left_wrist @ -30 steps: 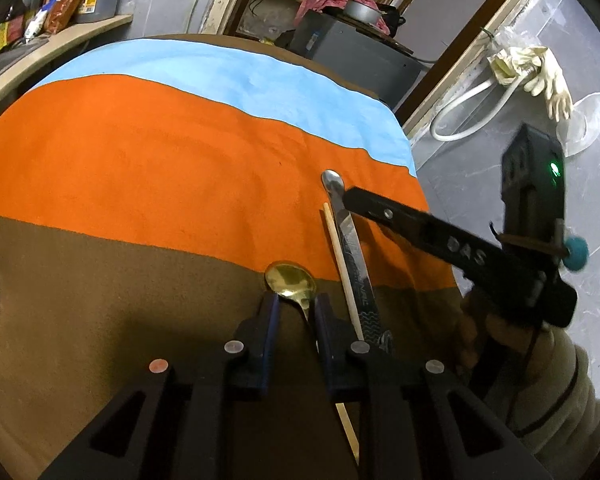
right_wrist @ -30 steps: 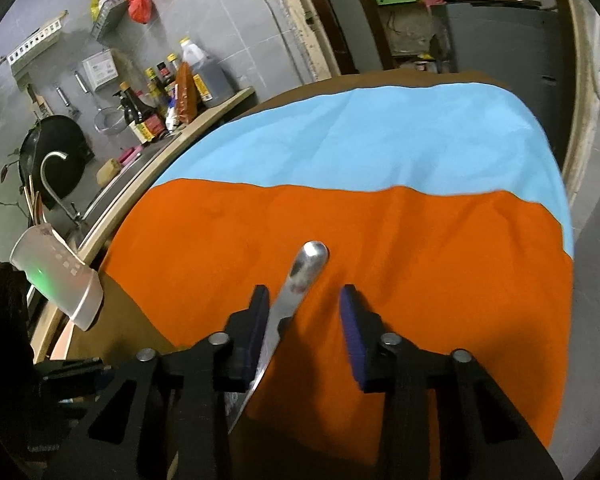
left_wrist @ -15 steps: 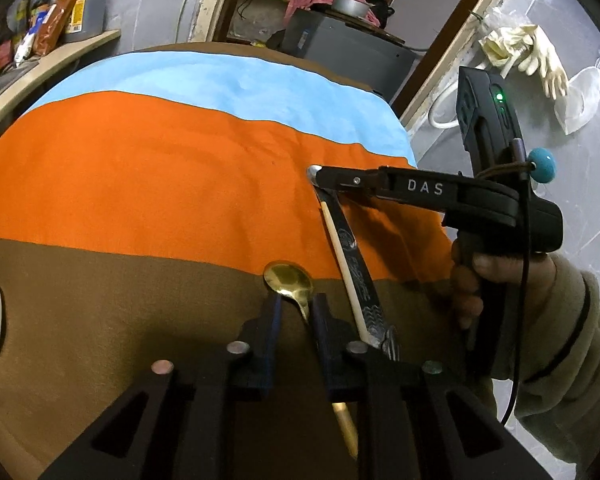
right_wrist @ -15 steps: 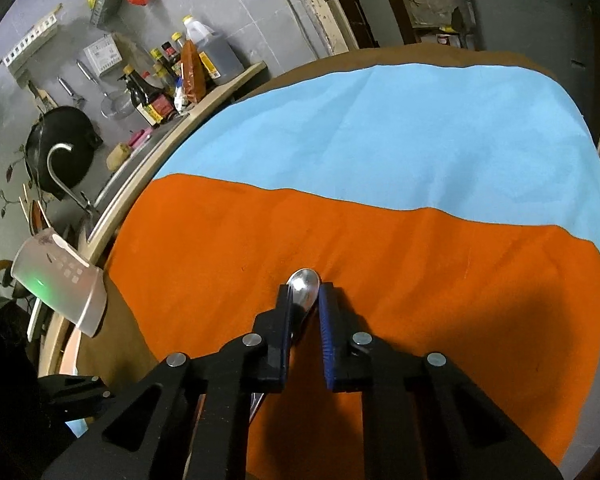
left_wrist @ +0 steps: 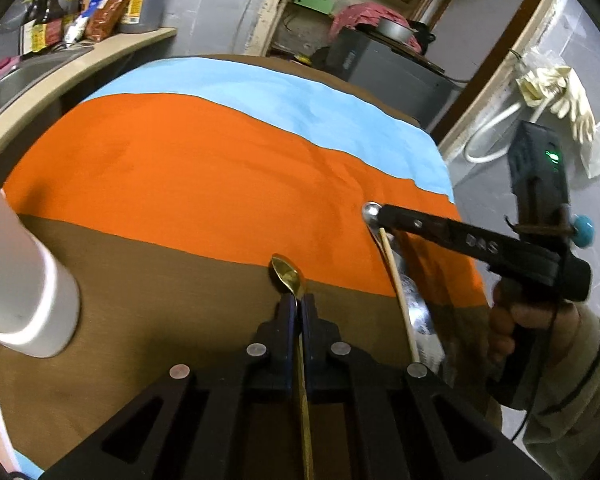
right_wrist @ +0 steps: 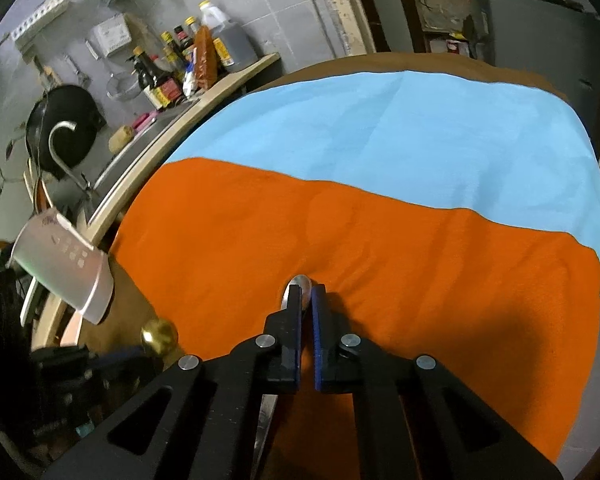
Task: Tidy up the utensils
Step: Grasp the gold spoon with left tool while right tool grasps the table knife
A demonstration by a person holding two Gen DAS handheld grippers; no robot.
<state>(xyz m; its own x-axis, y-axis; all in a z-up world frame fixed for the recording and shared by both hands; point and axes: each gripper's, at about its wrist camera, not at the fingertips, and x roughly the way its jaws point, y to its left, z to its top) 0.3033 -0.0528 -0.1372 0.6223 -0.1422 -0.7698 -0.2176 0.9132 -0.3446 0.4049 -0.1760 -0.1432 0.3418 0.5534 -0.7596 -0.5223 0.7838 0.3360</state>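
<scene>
1. The slim gold metal spoon (left_wrist: 287,276) is clamped in the left gripper (left_wrist: 299,312), bowl poking out just past the fingertips, over the brown band of the striped orange, blue and brown tablecloth (left_wrist: 180,184). Its handle runs back between the fingers toward the camera.
2. The flat silver metal table knife (left_wrist: 414,308) is pinched at its rounded tip by the right gripper (right_wrist: 306,300), jaws closed on it. It sits on the cloth's right side, over the orange band.
3. Beside the knife lies a pale wooden chopstick (left_wrist: 398,284), touching or nearly touching its left edge and not gripped by anything.
4. The relation that counts: both long axes run roughly parallel, away from the person, the spoon left of the knife. Each hand has its own piece, so I judge the next move to be a lift or carry rather than a reach.
5. The left wrist view gives the full length of knife and chopstick, plus the right gripper from the side with the person's hand (left_wrist: 512,320) on it.
6. The right wrist view shows only the knife's tip (right_wrist: 300,280) and a sliver of blade below the fingers, no chopstick; the gold bowl (right_wrist: 159,336) peeks in at lower left.
7. Whether either utensil is off the cloth, I cannot tell.
</scene>
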